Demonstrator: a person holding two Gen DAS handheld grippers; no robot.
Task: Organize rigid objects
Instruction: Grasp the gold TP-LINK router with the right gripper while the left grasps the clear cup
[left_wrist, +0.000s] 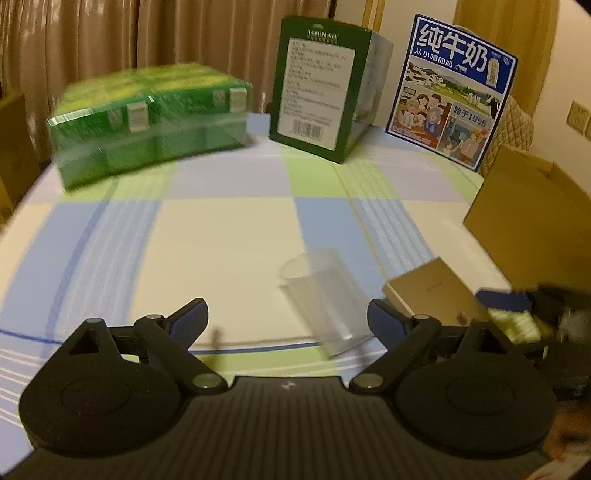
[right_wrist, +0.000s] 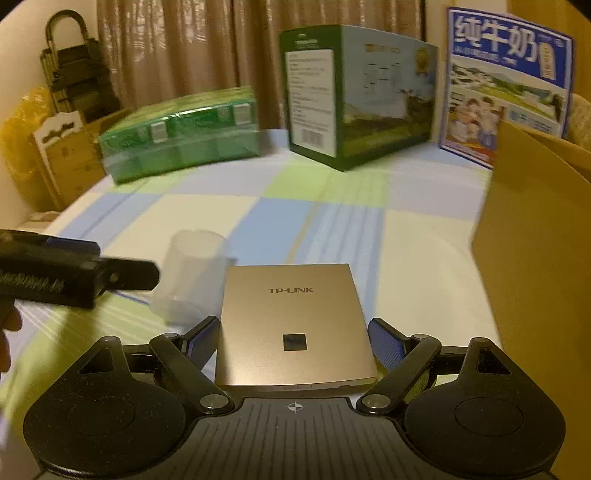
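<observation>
The right gripper (right_wrist: 293, 341) stands with its jaws wide, one blue pad on either side of the single gold TP-LINK box (right_wrist: 295, 325), which lies flat on the checked tablecloth (right_wrist: 406, 251). The left pad looks to be against the box's edge and the right pad just clear of it, though the blur leaves it unclear whether either presses, so this reads as a loose straddle and not a firm grip.

The left gripper (left_wrist: 286, 317) is likewise spread wide and holds nothing; only bare cloth lies between its fingers. One clear plastic cup (left_wrist: 321, 299) stands just inside its right finger, close to it but seemingly not touching. From the right wrist view the cup (right_wrist: 192, 273) sits just to the left of the gold box, and the left gripper's black body reaches in from the left edge beside it.

One open brown cardboard carton (right_wrist: 535, 277) stands to the right of the gold box, near it. Farther back on the cloth there are three larger packs in a row: one shrink-wrapped green pack (left_wrist: 147, 125) lying flat, one dark green box (left_wrist: 317, 85) upright, and one blue milk carton case (left_wrist: 454, 88) upright at the right. Curtains (left_wrist: 110, 37) hang behind them.
</observation>
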